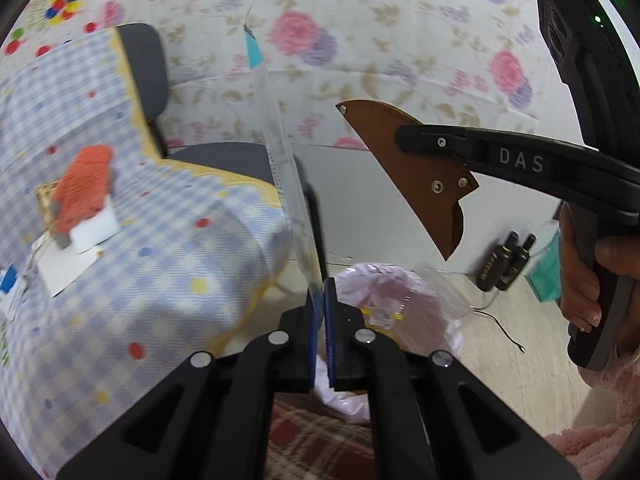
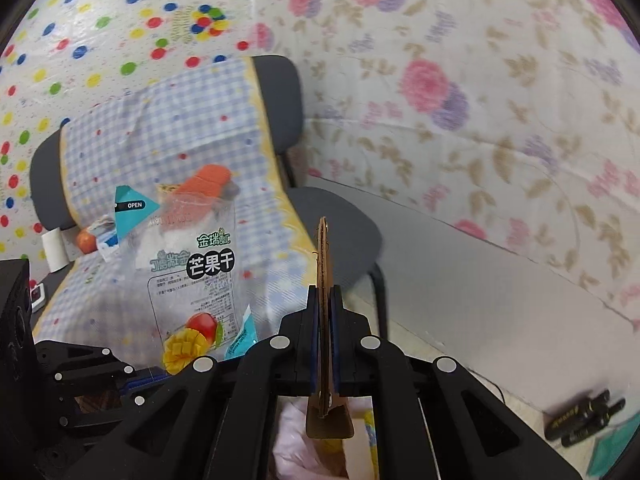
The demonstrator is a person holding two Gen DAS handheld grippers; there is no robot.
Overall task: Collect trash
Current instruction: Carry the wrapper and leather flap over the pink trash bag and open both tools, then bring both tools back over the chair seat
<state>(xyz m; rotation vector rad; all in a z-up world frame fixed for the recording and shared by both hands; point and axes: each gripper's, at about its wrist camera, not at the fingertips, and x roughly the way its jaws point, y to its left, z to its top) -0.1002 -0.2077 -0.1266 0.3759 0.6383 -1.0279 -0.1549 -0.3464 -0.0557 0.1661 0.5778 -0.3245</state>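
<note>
the left gripper [image 1: 322,304] points forward and downward, its two blue-padded fingers [image 1: 330,332] pressed together on the lower edge of one clear plastic snack bag [image 2: 192,280], which stands up edge-on from the pads in the left wrist view. the right wrist view shows that bag flat-on, with a teal "open" corner and a mango picture, just to the left of the right gripper [image 2: 323,320].

the right gripper also tilts forward and downward and is clamped on one brown leather sheath [image 1: 416,176], seen edge-on between its pads in its own view. a person's hand [image 1: 584,280] wraps the handle at the right edge of the left wrist view, with a pink fuzzy sleeve [image 1: 608,408] below it.

one pink trash bag [image 1: 400,300] lies open on the floor right under both grippers, with some clear plastic at its mouth. beside the trash bag, to its left, stands one grey chair [image 2: 340,240] draped in a blue checked cloth [image 1: 120,280]. one orange knitted item [image 1: 80,184] and white papers lie on that cloth. to the right of the trash bag, by the wall, lie two dark small bottles [image 1: 506,260] side by side, with one green face mask [image 1: 548,272] just beyond them.
</note>
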